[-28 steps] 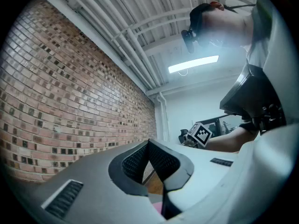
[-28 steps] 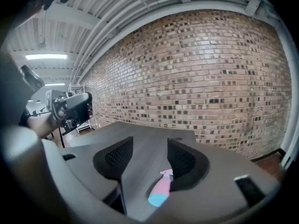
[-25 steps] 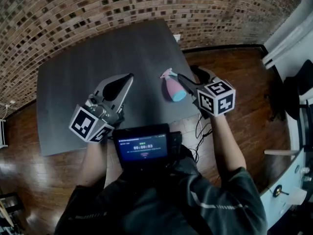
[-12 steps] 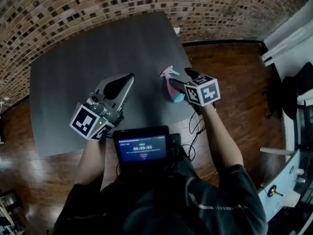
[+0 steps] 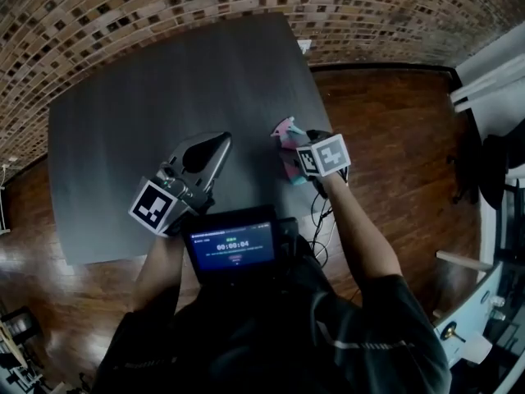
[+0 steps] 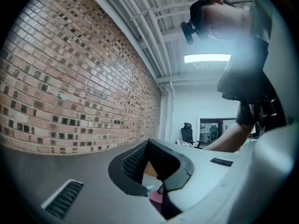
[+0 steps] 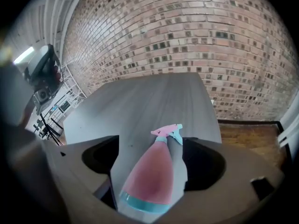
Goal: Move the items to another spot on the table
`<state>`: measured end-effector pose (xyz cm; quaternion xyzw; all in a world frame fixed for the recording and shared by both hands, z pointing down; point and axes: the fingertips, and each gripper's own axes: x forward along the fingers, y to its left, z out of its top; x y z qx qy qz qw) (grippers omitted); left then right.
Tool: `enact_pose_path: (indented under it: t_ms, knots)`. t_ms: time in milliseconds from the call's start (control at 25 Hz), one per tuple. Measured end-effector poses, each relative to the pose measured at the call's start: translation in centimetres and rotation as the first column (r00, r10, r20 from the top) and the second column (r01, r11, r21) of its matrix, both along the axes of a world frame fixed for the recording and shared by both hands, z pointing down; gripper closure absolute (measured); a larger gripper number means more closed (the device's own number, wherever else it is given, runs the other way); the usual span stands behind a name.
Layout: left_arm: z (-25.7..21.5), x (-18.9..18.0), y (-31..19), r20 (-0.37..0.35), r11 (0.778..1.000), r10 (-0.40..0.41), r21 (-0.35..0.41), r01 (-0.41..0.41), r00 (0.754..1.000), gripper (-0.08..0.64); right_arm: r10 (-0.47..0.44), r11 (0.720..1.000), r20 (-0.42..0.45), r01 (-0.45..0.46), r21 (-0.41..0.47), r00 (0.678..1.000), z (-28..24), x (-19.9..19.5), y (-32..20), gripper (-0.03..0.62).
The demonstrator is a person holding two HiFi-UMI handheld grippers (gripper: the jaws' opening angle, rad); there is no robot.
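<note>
- My right gripper (image 7: 150, 146) hangs over the right part of the table (image 5: 123, 97), pointing steeply down at it.
- Its jaws stand wide apart and have just been opening. The spray bottle (image 7: 152, 181) lies between them, but neither pad presses on it, so the gripper is released and holds nothing.
- The spray bottle is pink with a teal band at its base and a pink and teal trigger head. It lies on its side on the dark grey table, close to the right edge. Its head points away from me toward the brick wall (image 5: 164, 6) and its base is nearest to me.
- From the head view, my right gripper's marker cube (image 5: 322, 156) sits just beside the bottle's body, on the side toward the table edge.
- My left gripper (image 5: 223, 140) is held over the middle of the table, roughly level, well apart from the bottle and to its left.
- Its jaws are clenched, tips together, with nothing held between them.
- A small screen (image 5: 232, 246) is mounted in front of my chest, between my two arms, lit blue.
- A wooden floor (image 5: 385, 121) shows past the table's right edge.
</note>
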<state>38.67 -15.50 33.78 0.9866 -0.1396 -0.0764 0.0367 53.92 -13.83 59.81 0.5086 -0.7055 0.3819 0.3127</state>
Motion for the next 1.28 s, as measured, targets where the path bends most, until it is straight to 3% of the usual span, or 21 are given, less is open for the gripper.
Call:
enact_pose_path:
  t_ms: [200, 360, 720, 1000, 1280]
  knots:
    - [1.7, 1.8, -2.6, 0.012, 0.999, -0.009, -0.034, 0.009, 1.000, 0.563, -0.032, 0.994, -0.006, 0.031, -0.105, 0.999, 3.7, 0.2, -1.1, 0.158]
    - [1.9, 2.2, -1.8, 0.013, 0.999, 0.003, -0.045, -0.003, 1.000, 0.563, -0.041, 0.983, -0.015, 0.038, -0.179, 0.999, 5.6, -0.2, 0.5, 0.158]
    - [2.0, 2.1, -2.0, 0.010, 0.999, -0.002, -0.047, 0.002, 1.000, 0.563, -0.038, 0.970, -0.008, 0.035, -0.239, 0.999, 7.5, -0.3, 1.6, 0.183]
    - [-3.3, 2.7, -2.4, -0.024, 0.995, 0.058, 0.079, -0.056, 0.998, 0.563, 0.005, 0.972, 0.020, -0.001, -0.236, 1.000, 7.7, -0.1, 1.4, 0.196]
    - [-10.0, 2.5, -0.9, -0.010, 0.949, 0.122, 0.295, -0.114, 0.992, 0.563, -0.015, 0.978, 0.024, 0.020, -0.207, 1.000, 7.4, -0.2, 1.3, 0.204]
